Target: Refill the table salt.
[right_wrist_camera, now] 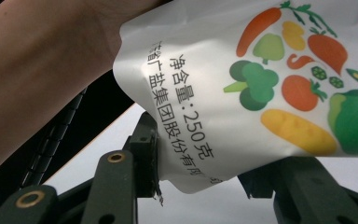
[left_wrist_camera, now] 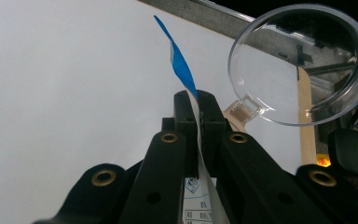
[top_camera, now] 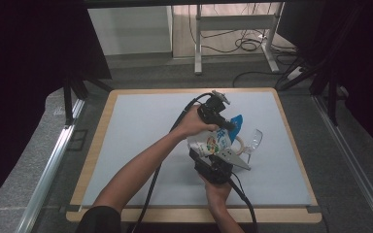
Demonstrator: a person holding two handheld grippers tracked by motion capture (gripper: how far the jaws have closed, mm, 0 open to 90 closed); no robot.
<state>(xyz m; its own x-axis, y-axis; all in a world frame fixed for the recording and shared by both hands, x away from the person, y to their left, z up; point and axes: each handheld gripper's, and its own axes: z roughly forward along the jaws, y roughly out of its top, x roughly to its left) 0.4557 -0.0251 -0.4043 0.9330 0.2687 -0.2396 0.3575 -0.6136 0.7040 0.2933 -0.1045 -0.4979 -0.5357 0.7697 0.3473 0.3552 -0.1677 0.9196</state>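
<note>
Claws from both hands hold one white pouch (top_camera: 212,142) above the counter (top_camera: 141,121). Left claw (left_wrist_camera: 198,108) pinches its blue-edged top shut; right claw (right_wrist_camera: 200,154) grips the bottom, its far pad hidden behind the printed vegetables. A clear cup (left_wrist_camera: 300,63) lies just beside, its base cut off.

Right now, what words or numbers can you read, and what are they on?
"净含量:250克" on the white pouch, beside its vegetable pictures.
"盐集团股份有限" in the line beneath it on the pouch, partly cut off at both ends.
Small print on the pouch's edge between the left hand-held gripper jaws: too small to read.
</note>
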